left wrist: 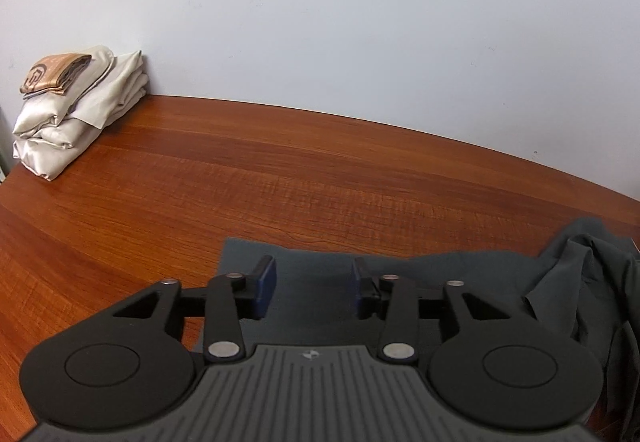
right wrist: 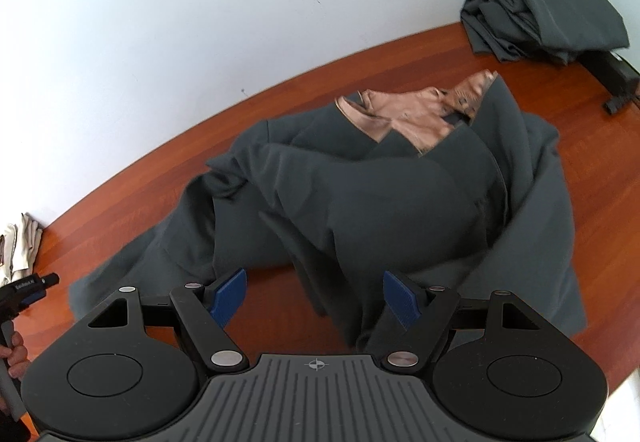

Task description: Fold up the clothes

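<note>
A plain domestic-looking room: a reddish-brown wood-grain bench (left wrist: 280, 170) against a bare pale wall (left wrist: 360, 22), with folded cream satin linens (left wrist: 76, 110) stacked far left of the claw.

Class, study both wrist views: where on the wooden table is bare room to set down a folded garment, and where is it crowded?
Free: the wide stretch of table between the cream folded stack and the dark garment, along the wall. Crowded: the spread garment's area, and the far corner with the dark pile.
</note>
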A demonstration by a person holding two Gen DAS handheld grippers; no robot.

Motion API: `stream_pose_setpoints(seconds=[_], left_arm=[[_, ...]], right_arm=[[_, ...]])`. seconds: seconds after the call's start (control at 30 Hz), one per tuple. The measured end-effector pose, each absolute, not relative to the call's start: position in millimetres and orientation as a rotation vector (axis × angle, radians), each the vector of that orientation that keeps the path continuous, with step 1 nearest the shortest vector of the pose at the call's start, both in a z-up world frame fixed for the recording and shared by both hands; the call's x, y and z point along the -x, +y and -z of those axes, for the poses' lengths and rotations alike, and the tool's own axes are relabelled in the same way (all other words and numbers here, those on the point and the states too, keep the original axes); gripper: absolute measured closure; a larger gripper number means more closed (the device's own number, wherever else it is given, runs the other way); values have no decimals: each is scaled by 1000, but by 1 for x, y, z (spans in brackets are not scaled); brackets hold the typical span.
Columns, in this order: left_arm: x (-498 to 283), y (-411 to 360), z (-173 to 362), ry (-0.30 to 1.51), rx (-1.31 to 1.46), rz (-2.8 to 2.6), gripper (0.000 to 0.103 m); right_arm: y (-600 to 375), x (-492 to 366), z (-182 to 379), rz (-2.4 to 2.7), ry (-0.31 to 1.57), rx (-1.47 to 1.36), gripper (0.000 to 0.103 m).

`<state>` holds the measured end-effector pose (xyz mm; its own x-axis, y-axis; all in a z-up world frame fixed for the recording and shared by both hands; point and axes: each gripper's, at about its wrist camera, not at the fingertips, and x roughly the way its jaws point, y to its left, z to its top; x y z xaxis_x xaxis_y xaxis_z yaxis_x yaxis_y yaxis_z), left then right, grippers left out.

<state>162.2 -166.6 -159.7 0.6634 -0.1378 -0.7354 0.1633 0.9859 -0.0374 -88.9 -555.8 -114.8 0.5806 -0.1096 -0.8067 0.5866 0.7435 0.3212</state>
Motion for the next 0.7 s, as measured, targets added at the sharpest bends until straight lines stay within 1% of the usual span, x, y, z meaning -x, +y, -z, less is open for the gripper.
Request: stream_pose_setpoints(seconds=[0.03,0.23,0.53,0.57,0.6,0.63,0.67,0.7], left_arm=[[-162,-165,160,829,-33,177,45],[-157,-165,163,836,-61,229,41],[-136,-177,159,848,-92,308,37],[-134,-178,158,848,-95,315,37],[-132,-180,157,846,-98,324,37],[-130,-181,156,843,-103,331,37],[-128,-182,155,841,-107,338,37],[-126,-183,155,839,-109,344,37]], right_arm=[[-554,92,117,446,869,-617,25],[-539,102,146,595,947,-517,25],[-559,95,203,786,958,-646,26],[-562,97,208,810,955,-663,32],[-566,98,214,834,951,-680,51],[-569,103,215,835,939,-701,62],[-572,108,215,834,927,-722,80],[-575,114,216,833,915,-743,88]])
